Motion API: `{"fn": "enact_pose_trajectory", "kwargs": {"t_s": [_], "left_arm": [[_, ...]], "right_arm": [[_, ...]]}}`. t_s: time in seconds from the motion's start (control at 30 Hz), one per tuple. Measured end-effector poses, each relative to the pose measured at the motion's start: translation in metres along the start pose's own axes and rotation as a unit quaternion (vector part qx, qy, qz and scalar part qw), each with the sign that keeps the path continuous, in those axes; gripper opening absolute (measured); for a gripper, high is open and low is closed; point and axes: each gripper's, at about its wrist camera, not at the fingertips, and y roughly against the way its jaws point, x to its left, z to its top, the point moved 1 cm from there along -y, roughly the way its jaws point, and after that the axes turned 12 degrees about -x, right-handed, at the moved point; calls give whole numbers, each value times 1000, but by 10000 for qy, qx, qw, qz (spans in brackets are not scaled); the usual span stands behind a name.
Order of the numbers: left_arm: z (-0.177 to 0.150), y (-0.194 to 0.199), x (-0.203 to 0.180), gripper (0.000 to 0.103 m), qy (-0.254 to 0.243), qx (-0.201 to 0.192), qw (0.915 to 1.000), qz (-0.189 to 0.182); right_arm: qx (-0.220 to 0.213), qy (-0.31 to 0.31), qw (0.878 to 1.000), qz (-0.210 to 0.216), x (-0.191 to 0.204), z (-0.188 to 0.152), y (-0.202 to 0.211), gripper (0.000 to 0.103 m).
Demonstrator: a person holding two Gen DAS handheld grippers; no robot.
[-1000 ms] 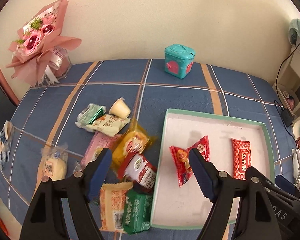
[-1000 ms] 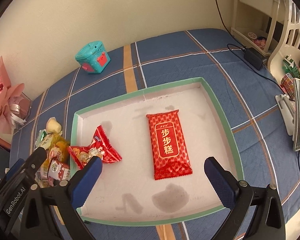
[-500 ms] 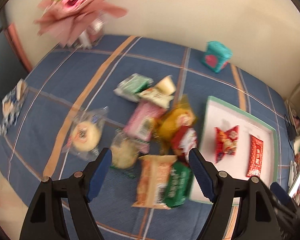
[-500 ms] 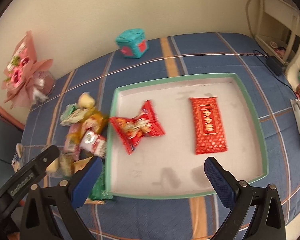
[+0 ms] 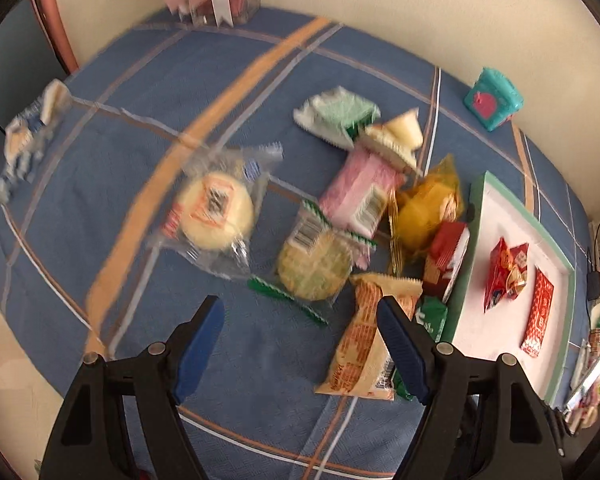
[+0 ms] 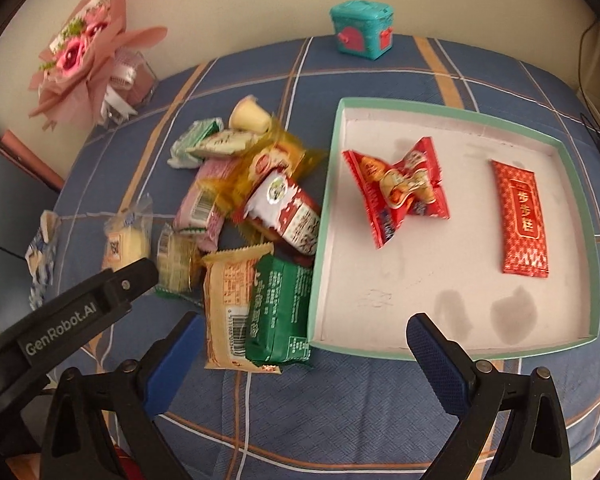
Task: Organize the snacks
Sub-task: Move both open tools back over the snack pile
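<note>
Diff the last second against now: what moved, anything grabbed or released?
Both grippers swung from over the white green-rimmed tray toward the loose snack pile. Left gripper now hangs open near the round green-wrapped cracker; right gripper is open too. Nothing grabbed or released; snacks and tray unmoved.

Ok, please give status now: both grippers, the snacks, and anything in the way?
Left gripper open, empty. Right gripper open, empty. Two red packets in tray; snack pile outside. Nothing blocking.
</note>
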Motion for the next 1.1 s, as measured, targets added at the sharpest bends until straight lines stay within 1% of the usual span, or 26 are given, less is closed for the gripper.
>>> {"fn": "enact_pose_trajectory", "kwargs": {"t_s": [0.1,0.2,0.27,0.47,0.6,0.73,0.8,0.87,0.93,1.0,1.1], "left_arm": [[-6,-13,-3,79,36,222,9997,-26],[-11,-22,-8,79,-5,370,9993,-14],[-11,-23,-10,79,9,385,9992,-51],[-15,-31,-22,79,-83,462,9988,-132],[-18,-35,-37,79,-150,549,9980,-259],[-23,-41,-51,79,-307,621,9973,-256],[-24,-46,-56,79,-342,662,9969,-256],[-24,-50,-61,79,-304,675,9969,-273],[-23,-51,-62,79,-250,656,9972,-271],[-23,-52,-61,79,-238,657,9972,-258],[-25,-58,-61,79,-132,725,9970,-253]], "right_arm": [[128,-45,9999,-95,-5,-3,-6,99],[147,-106,9995,-254,-16,-3,-7,99],[187,-101,9991,-370,-20,-3,-9,99],[331,-37,9981,-510,-28,-6,-18,99],[398,54,9965,-736,-36,-10,-22,99],[420,11,9946,-944,-50,-11,-23,99],[469,-84,9942,-969,-58,-12,-23,99],[427,-231,9956,-801,-63,-11,-18,99],[340,-142,9966,-732,-63,-7,-12,98],[287,-48,9967,-752,-61,-4,-8,98],[327,-43,9968,-732,-62,-3,-8,98]]}}
